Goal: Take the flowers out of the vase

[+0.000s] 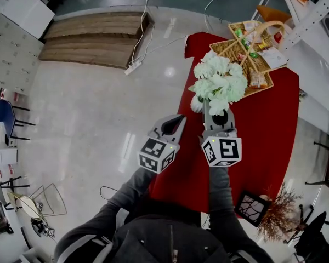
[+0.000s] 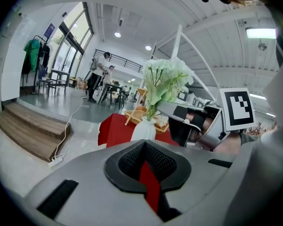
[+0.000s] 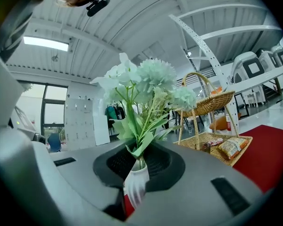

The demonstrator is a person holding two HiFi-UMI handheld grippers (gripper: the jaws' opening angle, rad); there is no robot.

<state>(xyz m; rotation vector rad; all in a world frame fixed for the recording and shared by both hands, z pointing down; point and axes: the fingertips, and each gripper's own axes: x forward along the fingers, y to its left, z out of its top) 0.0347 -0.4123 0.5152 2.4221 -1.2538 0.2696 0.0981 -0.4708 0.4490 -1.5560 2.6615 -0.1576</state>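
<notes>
Flowers (image 1: 219,84), pale green and white, stand upright in a small white vase (image 2: 143,129) on the red surface (image 1: 266,130), toward its left edge, with a wicker basket (image 1: 226,49) holding snack packets (image 1: 257,80) just beyond them. The right gripper (image 1: 220,117) reaches in under the blooms. Its fingers are drawn narrow about the stems just above the vase's mouth, so the stems rise through the notch between them and the vase's neck shows below (the left gripper view has one of these fingers level with the stems, above the white rim). The left gripper (image 1: 175,124) is held beside the right one, apart from the vase, about over the surface's left edge. Its fingers are together with nothing between them, and only a strip of red shows through the slit. Off the surface, on the pale floor (image 1: 98,119), lie wooden steps (image 1: 93,37) and a white cable (image 1: 145,21) running to a power strip (image 1: 132,66).
</notes>
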